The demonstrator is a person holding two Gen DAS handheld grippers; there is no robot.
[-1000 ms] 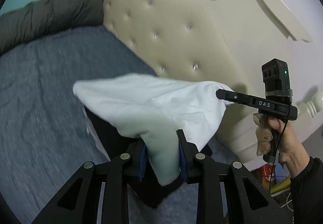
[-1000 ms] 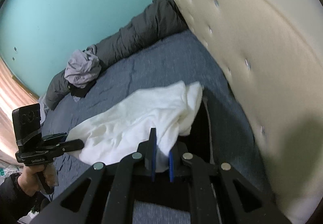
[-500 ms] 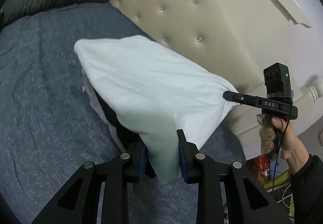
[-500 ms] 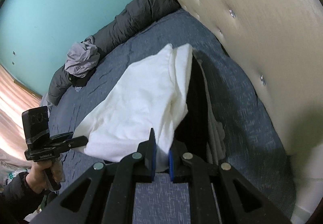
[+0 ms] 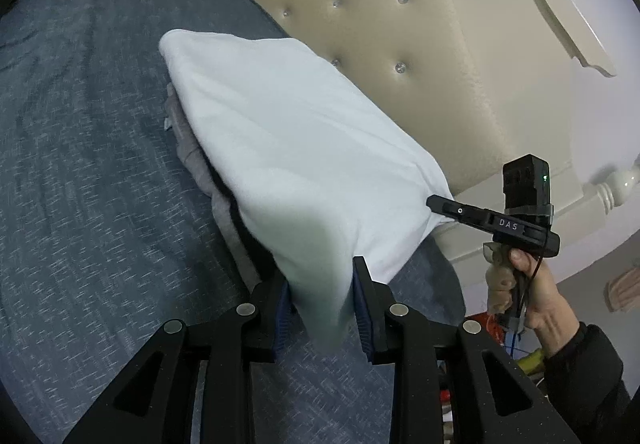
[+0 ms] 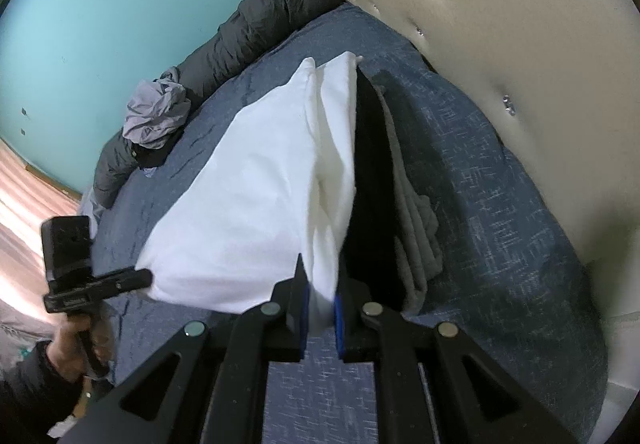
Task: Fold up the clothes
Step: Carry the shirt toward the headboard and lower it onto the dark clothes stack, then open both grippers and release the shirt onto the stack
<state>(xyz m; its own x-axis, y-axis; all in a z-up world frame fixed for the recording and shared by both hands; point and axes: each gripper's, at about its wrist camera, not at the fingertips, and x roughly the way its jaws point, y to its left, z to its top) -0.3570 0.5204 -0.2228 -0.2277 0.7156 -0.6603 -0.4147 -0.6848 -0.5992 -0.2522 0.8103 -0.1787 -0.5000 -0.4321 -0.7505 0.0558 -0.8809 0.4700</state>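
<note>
A folded white garment (image 5: 288,132) hangs stretched between both grippers, low over the blue-grey bedspread (image 5: 80,172). My left gripper (image 5: 322,264) is shut on its near corner, the cloth bunched between the blue pads. My right gripper (image 6: 320,272) pinches the other corner; its jaws are opening slightly with the cloth still between them. Each gripper shows in the other's view: the right (image 5: 434,202) and the left (image 6: 146,278), both held by a hand. Under the white garment (image 6: 248,196) lies a pile with a grey piece (image 5: 192,160) and a black piece (image 6: 372,172).
A tufted cream headboard (image 5: 400,44) runs close along one side of the pile. A dark duvet (image 6: 272,16) is rolled along the far edge of the bed, with a crumpled grey garment (image 6: 156,112) on it. A teal wall (image 6: 100,4) is behind.
Both grippers have sunk toward the bed with the white garment. Its far fold has come down over the grey and black pile and the cloth has drawn flatter.
</note>
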